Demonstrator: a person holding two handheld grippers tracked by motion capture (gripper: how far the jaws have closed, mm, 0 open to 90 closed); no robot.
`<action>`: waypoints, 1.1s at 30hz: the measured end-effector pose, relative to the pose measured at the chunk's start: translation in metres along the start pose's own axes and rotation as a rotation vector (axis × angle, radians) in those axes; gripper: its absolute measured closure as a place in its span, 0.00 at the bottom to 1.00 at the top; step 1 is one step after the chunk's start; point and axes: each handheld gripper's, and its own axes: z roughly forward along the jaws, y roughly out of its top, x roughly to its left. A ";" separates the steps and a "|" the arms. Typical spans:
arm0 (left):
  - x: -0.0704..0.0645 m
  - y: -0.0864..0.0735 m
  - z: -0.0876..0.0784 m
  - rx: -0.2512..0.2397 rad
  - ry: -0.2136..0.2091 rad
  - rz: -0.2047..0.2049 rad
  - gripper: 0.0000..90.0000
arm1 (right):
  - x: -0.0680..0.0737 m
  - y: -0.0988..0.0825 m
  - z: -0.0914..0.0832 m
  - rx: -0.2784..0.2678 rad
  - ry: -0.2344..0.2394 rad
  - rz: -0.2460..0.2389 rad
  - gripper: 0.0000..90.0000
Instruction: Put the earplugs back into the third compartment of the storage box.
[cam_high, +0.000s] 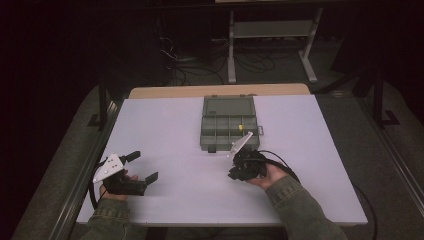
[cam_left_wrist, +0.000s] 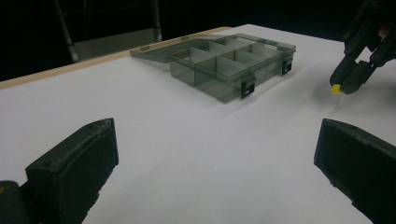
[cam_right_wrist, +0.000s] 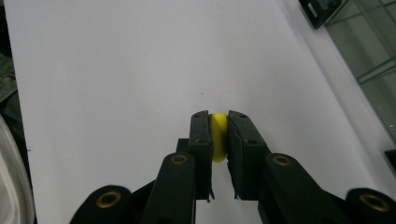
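While the right gripper (cam_right_wrist: 219, 135) is clenching a small yellow piece (cam_right_wrist: 218, 137) just above the white table (cam_high: 165, 125) beside the open organizer box (cam_high: 229, 125), pickup is looking done and the drop into a compartment is remaining; another yellow bit (cam_high: 241, 127) is possibly sitting inside already. Left gripper (cam_left_wrist: 215, 168) is idling released. No readable writing.

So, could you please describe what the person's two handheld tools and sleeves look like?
Both tools are black with blocky, flat-faced jaws. The left tool and the right tool each carry a pale grey three-cornered plate on top and trail a black cable. Brass-coloured rivets mark the right tool's linkages in its own view. Both sleeves are olive-green fabric with cuffs.
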 end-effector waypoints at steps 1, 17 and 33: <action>0.000 0.000 0.000 0.001 0.000 0.001 0.00 | 0.000 0.001 -0.001 -0.003 -0.002 0.000 0.87; 0.000 0.000 0.000 0.001 0.000 0.000 0.00 | -0.015 0.023 -0.024 -0.032 -0.024 -0.012 0.87; 0.000 0.000 0.000 -0.003 -0.002 -0.008 0.00 | -0.044 0.034 -0.039 -0.057 -0.059 0.013 0.88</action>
